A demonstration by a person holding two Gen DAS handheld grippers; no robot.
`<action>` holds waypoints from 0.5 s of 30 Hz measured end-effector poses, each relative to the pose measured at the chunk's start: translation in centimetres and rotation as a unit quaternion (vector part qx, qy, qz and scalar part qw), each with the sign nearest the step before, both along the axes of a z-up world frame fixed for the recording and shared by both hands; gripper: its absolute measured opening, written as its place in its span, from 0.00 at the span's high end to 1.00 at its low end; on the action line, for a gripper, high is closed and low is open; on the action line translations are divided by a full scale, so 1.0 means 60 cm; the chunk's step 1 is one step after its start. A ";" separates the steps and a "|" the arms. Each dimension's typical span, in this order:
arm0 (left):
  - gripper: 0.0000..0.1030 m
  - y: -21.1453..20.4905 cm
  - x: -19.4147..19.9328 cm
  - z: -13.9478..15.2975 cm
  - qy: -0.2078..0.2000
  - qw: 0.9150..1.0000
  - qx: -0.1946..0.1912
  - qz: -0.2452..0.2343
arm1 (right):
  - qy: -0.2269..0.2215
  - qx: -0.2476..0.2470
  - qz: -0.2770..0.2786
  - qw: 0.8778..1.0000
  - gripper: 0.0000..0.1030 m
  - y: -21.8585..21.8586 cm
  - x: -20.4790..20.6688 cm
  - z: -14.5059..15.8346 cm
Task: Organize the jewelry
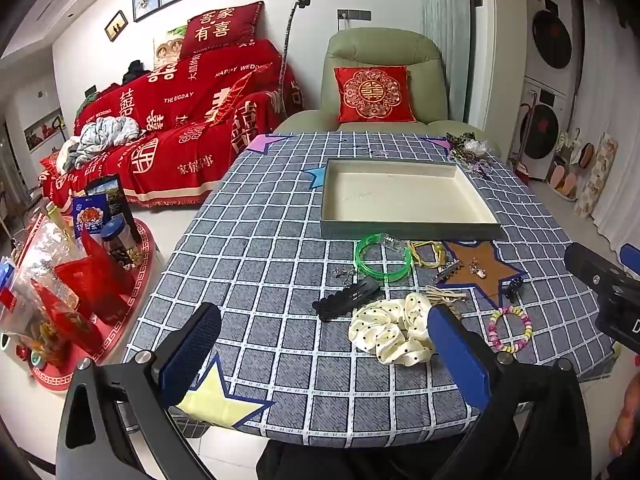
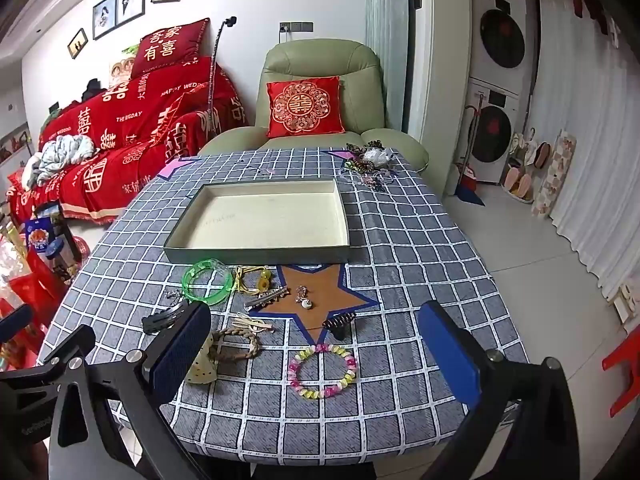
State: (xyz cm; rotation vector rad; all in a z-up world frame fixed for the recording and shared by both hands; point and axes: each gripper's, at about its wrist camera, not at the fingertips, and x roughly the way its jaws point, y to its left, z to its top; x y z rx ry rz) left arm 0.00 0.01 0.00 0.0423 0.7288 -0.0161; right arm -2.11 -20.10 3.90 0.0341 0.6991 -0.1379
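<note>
An empty shallow tray [image 1: 408, 226] [image 2: 256, 254] lies on the checked tablecloth. In front of it lie a green bangle [image 1: 384, 262] [image 2: 207, 281], a yellow cord [image 1: 430, 254] [image 2: 254, 280], a metal clip [image 2: 266, 299], small earrings [image 2: 303, 298], a black hair clip [image 1: 346, 300], a dark claw clip [image 2: 339, 324], a cream dotted scrunchie [image 1: 394, 332], a braided band [image 2: 240, 344] and a pink-yellow bead bracelet [image 1: 510, 330] [image 2: 322, 370]. My left gripper [image 1: 324, 360] is open above the near table edge, by the scrunchie. My right gripper [image 2: 320, 364] is open around the bead bracelet.
More jewelry is piled at the table's far right corner [image 1: 468, 152] [image 2: 368, 168]. A green armchair [image 2: 320, 92] stands behind the table, a red-covered sofa [image 1: 168, 120] to the left, and a red stand with jars and packets [image 1: 80, 272] at the near left.
</note>
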 end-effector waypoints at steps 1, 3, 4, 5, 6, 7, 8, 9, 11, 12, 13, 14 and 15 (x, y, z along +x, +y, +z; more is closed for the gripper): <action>0.00 0.000 0.000 0.000 0.000 1.000 0.000 0.000 | 0.000 -0.001 0.000 1.000 0.00 0.000 0.000 0.000; 0.00 0.001 0.000 0.000 0.000 1.000 -0.001 0.001 | 0.000 -0.001 -0.001 1.000 0.00 0.000 0.001 0.002; 0.00 0.001 -0.001 -0.001 -0.001 1.000 0.000 0.000 | 0.000 -0.001 0.000 1.000 0.00 0.000 0.001 0.002; 0.00 0.001 -0.001 -0.001 -0.001 1.000 0.000 -0.001 | 0.000 -0.001 0.000 1.000 0.00 0.001 0.001 0.002; 0.00 0.001 -0.001 -0.001 -0.001 1.000 0.001 -0.001 | 0.000 -0.001 0.000 1.000 0.00 0.000 0.001 0.002; 0.00 0.001 -0.001 -0.001 -0.001 1.000 0.001 0.000 | 0.000 -0.001 0.000 1.000 0.00 0.000 0.001 0.002; 0.00 0.001 -0.002 -0.001 -0.001 1.000 0.001 -0.001 | 0.000 0.000 0.000 1.000 0.00 0.000 0.001 0.001; 0.00 0.002 -0.002 -0.001 -0.001 1.000 0.001 -0.001 | 0.000 0.000 0.000 1.000 0.00 0.000 0.001 0.002; 0.00 0.002 -0.002 0.000 -0.001 1.000 0.000 0.000 | 0.000 0.000 0.001 1.000 0.00 0.002 0.003 0.004; 0.00 0.001 -0.001 0.000 0.000 1.000 0.000 0.000 | 0.000 -0.001 0.003 1.000 0.00 0.004 0.002 0.007; 0.00 0.001 -0.001 0.000 0.000 1.000 0.001 -0.001 | -0.001 -0.001 0.002 1.000 0.00 0.004 0.002 0.006; 0.00 0.001 -0.001 0.000 0.000 1.000 0.001 -0.001 | 0.000 -0.002 0.002 1.000 0.00 0.004 0.003 0.007; 0.00 0.001 -0.002 0.000 0.000 1.000 0.001 -0.002 | 0.000 -0.001 0.002 1.000 0.00 0.004 0.003 0.007</action>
